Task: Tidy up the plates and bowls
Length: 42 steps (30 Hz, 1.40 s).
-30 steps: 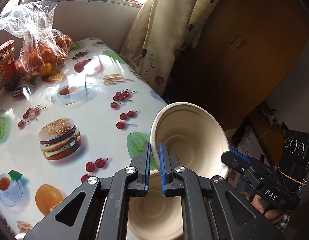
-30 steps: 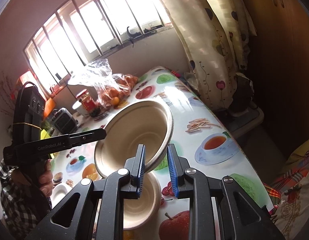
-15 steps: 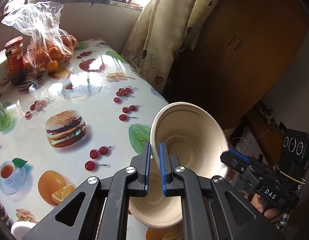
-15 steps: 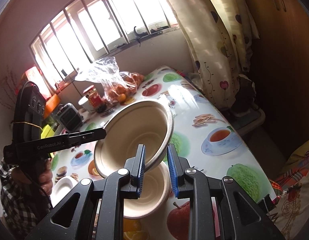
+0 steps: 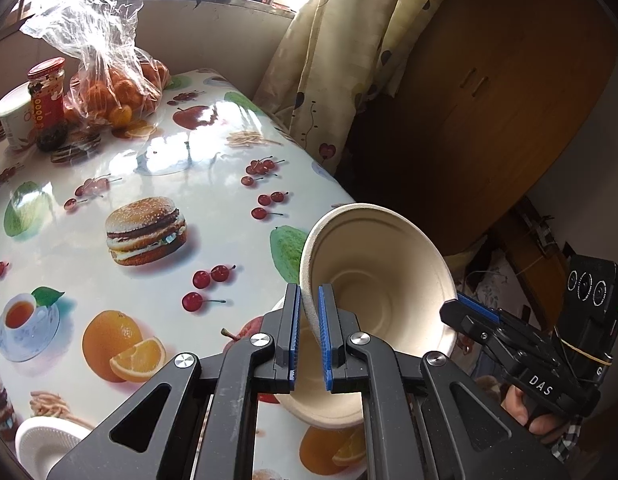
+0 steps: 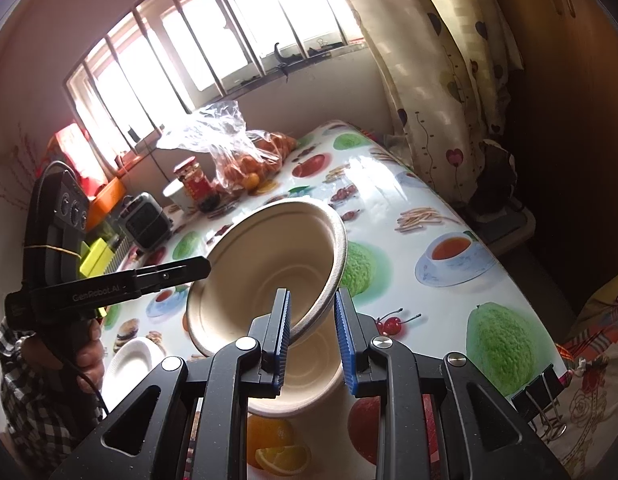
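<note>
A beige paper bowl (image 5: 381, 276) hangs tilted above the table, held by both grippers on opposite sides of its rim. My left gripper (image 5: 309, 320) is shut on the near rim in the left wrist view; it shows as a black finger (image 6: 189, 269) at the bowl's left side. My right gripper (image 6: 311, 332) is shut on the rim of the same bowl (image 6: 265, 276), and its blue-padded tip (image 5: 475, 312) shows at the bowl's right. Just below stands a second beige bowl (image 6: 309, 380) (image 5: 321, 408) on the table. A white plate (image 6: 129, 360) (image 5: 41, 440) lies to the left.
A bag of oranges (image 5: 113, 80), a red-lidded jar (image 5: 45, 100) and a white cup (image 5: 11, 116) stand at the table's far end. A small grey device (image 6: 145, 224) sits near the window. The table's right edge (image 6: 521, 280) borders a curtain (image 5: 341, 48) and a wooden wardrobe (image 5: 489, 100).
Both grippers have carried the tilted bowl a short way across the table together. More of the lower bowl and the near tabletop now shows. Neither grip has changed.
</note>
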{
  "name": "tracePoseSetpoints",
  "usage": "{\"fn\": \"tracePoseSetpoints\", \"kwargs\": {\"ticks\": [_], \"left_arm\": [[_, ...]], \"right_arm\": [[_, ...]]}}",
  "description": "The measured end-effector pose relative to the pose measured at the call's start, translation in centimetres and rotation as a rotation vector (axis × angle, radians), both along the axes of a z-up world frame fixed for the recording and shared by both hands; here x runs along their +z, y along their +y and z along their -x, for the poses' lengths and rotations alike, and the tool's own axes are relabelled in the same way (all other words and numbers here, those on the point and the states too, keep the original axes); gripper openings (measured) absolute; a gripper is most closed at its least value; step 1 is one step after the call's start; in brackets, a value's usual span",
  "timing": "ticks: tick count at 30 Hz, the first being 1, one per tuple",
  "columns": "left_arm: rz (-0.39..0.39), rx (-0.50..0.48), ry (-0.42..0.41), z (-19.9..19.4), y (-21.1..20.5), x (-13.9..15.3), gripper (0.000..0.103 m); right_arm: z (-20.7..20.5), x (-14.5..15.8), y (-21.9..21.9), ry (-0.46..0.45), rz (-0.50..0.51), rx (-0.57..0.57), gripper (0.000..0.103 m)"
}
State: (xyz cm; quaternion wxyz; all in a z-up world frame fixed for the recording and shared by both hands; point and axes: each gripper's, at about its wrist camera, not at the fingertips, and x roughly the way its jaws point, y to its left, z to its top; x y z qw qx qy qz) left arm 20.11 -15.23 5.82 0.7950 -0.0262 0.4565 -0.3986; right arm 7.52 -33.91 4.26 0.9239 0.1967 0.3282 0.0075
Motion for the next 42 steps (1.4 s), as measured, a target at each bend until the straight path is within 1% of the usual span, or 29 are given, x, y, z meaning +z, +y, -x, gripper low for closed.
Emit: {"fn": "tracePoseSetpoints", "kwargs": {"ticks": [6,12,23,31,42], "left_arm": [[-0.018,0.019,-0.005,0.9,0.6,-0.7,0.008],[-0.035,0.033,0.01,1.6,1.0,-1.6,0.009],[-0.058,0.039,0.015,2.3,0.9,-2.8,0.009],[-0.07,0.048,0.014,2.5,0.8,-3.2,0.009],[-0.076,0.058,0.037,2.1,0.9,-3.9,0.009]], "right_arm": [[0.1,-0.8,0.5,0.013,0.0,0.01,0.023],[0.4,-1.5,0.8,0.023,0.007,0.015,0.023],[0.6,-2.3,0.8,0.044,0.004,0.014,0.023],[0.5,-3.0,0.7,0.062,-0.001,0.016,0.023],[-0.1,-3.8,0.8,0.087,0.001,0.021,0.023]]}}
